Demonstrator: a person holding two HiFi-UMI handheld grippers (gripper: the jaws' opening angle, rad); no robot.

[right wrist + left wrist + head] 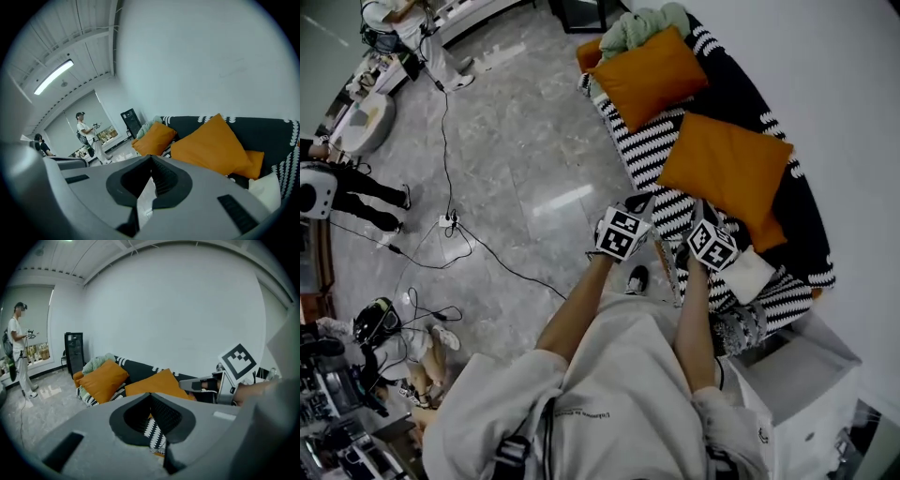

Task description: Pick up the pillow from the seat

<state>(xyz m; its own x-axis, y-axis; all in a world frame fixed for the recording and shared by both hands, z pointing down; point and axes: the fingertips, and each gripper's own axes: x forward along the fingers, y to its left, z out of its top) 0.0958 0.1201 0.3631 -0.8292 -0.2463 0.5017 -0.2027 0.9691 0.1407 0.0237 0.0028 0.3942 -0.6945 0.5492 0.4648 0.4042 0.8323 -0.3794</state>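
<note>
While the left gripper [151, 395] and the right gripper [151, 157] are both pinched together with nothing in them, the orange pillow [727, 169] lies on the striped seat [647, 150] at the middle right, so I think reaching comes now and the jaws must open first.

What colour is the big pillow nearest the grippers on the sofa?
The pillow is plain orange, and the head view shows it best.
</note>
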